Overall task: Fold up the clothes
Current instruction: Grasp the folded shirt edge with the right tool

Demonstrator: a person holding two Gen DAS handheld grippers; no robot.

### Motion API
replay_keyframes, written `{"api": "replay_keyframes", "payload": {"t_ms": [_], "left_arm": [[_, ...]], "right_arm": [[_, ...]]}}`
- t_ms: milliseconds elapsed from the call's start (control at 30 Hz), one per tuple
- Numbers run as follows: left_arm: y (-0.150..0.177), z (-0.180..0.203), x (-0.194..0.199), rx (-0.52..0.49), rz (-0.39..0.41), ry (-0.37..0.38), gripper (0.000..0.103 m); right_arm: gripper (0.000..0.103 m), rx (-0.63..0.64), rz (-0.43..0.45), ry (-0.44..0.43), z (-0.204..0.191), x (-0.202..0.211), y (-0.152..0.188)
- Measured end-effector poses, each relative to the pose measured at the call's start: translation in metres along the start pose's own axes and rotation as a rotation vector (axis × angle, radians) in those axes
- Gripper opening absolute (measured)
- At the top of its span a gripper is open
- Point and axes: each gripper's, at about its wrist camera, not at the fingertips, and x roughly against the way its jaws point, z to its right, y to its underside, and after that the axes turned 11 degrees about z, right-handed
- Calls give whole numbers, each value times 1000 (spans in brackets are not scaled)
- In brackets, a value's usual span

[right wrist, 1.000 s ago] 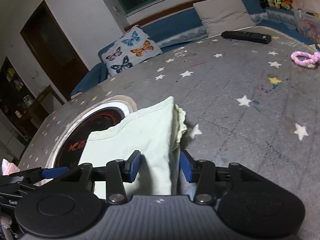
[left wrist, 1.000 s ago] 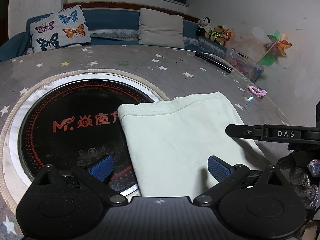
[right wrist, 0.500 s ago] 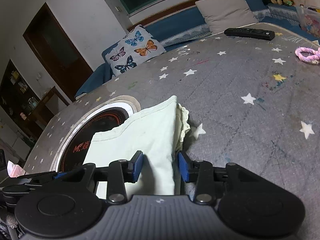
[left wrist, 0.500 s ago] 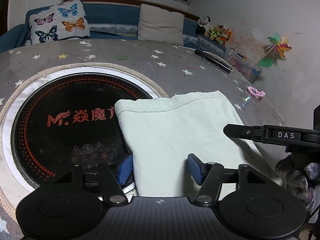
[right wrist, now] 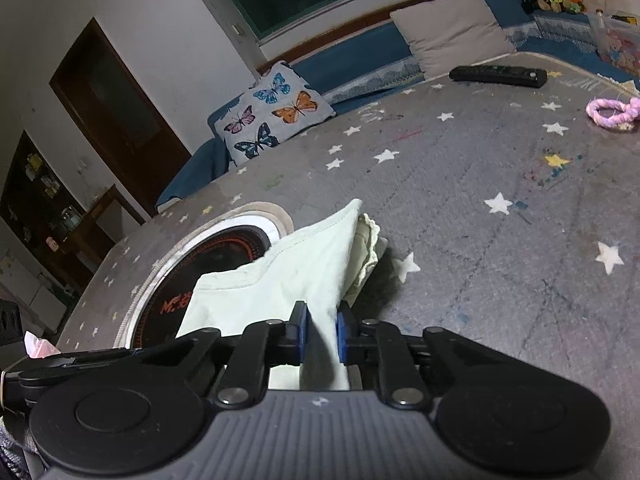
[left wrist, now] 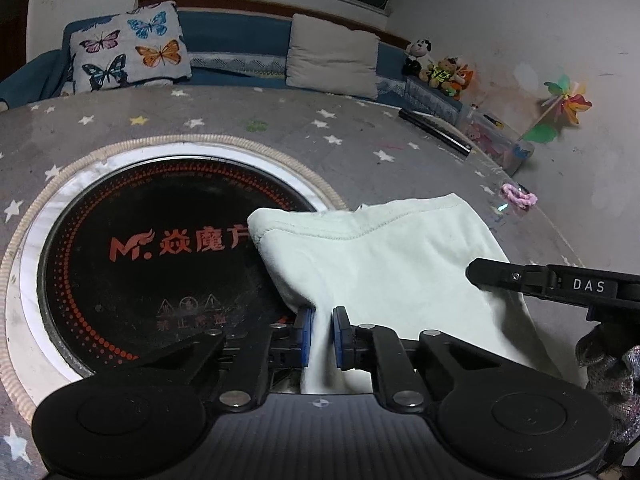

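Cooktop: a round black induction plate with orange lettering sits sunk into the star-print table cover at the left.
Garment: the pale green cloth, already folded into a panel, lies partly over the plate's right rim and partly on the cover.
Left gripper: blue pads pressed together on the cloth's near left corner, fabric bunched between them.
Right gripper: likewise pinching the near right corner, beside the frilled inner layer.
Next fold, as I judge it: lift both corners level and together, carry them toward the far hem, keep tension even so the frill stays tucked.
Far right: pink loop and remote, well apart.
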Motion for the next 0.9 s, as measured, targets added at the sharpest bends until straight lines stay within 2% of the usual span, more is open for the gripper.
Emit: {"api": "replay_keyframes", "payload": {"t_ms": [500,700,800,867,900], "left_arm": [[-17,45,5,-94,48,81,5],[-9,47,-4,-108,19,53,8],[-4,42,-8,-106,4,25,24],[-4,40,-10,-102,1,13,40],[-3,39,-11,-101,2,9,42]], "right_arm": [[12,6,82,30,4,45,-8],[12,5,86,67,17,48,-8],[12,-17,71,91,29,44,-4],[13,-31,62,96,36,41,-1],[14,-38,63,96,39,40,0]]}}
